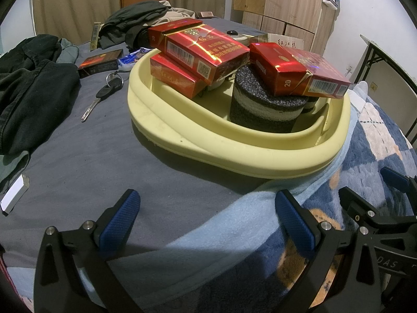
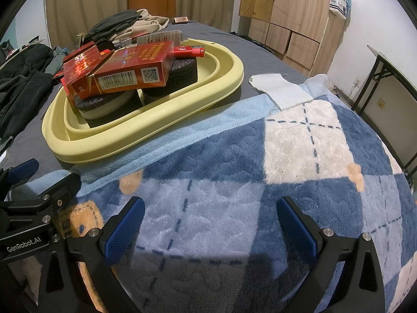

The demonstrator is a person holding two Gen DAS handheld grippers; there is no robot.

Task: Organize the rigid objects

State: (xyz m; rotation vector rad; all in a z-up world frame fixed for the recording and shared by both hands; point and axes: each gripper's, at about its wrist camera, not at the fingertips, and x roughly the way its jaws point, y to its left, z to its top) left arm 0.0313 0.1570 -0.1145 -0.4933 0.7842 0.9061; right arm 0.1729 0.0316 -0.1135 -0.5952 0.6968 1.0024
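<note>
A grey-sheeted bed point(image 1: 109, 140) with a fleecy checked blanket point(image 2: 234, 177) stood before wooden cabinets point(image 2: 286, 13). On it sat a pale yellow basin point(image 1: 234, 154) holding red cigarette packs point(image 1: 203, 52) stacked on round foam pads point(image 1: 265, 109). Only the left view showed a key point(image 1: 101, 96); only the right, a red lighter point(image 2: 191, 50). Both left gripper point(image 1: 208, 224) and right gripper point(image 2: 211, 227) had fingers spread, empty.

Ahead and left of the right gripper, the red cigarette pack point(image 2: 125, 70) shows "20" and a barcode starting 6 901028. The neighbouring left gripper point(image 2: 39, 182) reads "GenRobot.AI"; the cardboard box point(image 1: 285, 41) reads "红旗渠".
</note>
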